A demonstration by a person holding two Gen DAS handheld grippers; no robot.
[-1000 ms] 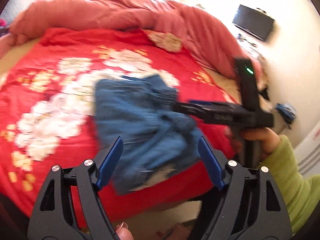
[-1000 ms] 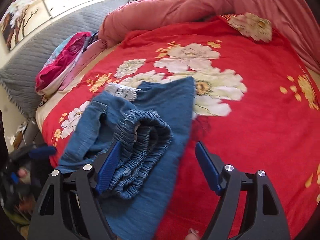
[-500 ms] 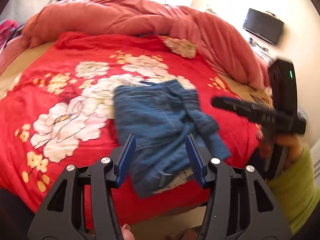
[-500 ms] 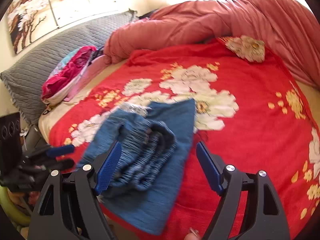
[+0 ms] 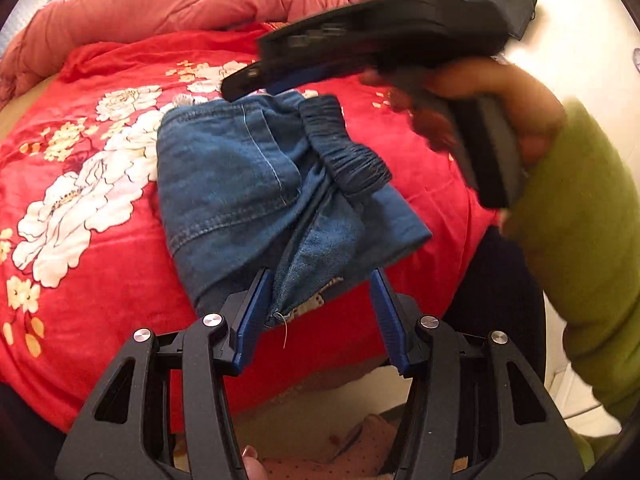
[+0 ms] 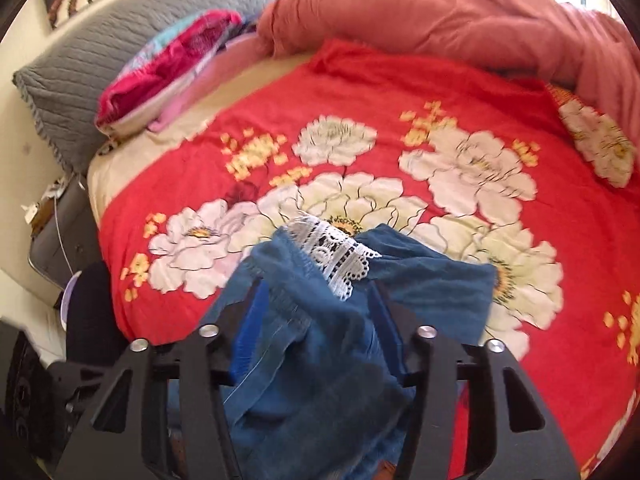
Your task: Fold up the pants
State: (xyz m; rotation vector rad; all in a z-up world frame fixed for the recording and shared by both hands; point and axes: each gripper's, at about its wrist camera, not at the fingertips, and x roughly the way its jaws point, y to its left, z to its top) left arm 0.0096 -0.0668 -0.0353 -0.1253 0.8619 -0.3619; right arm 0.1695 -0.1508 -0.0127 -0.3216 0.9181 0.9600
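Blue denim pants (image 5: 240, 184) lie folded on a red flowered bedspread (image 5: 100, 260), the gathered waistband (image 5: 348, 152) on top at the right. My left gripper (image 5: 320, 280) hovers at their near edge, half open. The lace-trimmed corner sits between its pads, unpressed. My right gripper (image 5: 252, 64), blurred, reaches in over the far edge, held by a hand in a green sleeve (image 5: 580, 220). In the right wrist view the right gripper (image 6: 316, 292) has its jaws closing on a bunch of the pants (image 6: 432, 284) that fills the gap. A white lace hem (image 6: 336, 252) lies on top.
A pink duvet (image 6: 460, 12) is heaped along the far side of the bed. A grey pillow (image 6: 80, 64) and a pile of pink clothes (image 6: 168, 60) lie at the head. The bed's near edge drops just under my left gripper. A black screen (image 5: 496, 0) hangs on the wall.
My left gripper narrowed and sank to the pants' near edge. My right gripper swung across over the pants and closed on denim, which now bunches up between its fingers with the lace hem raised.
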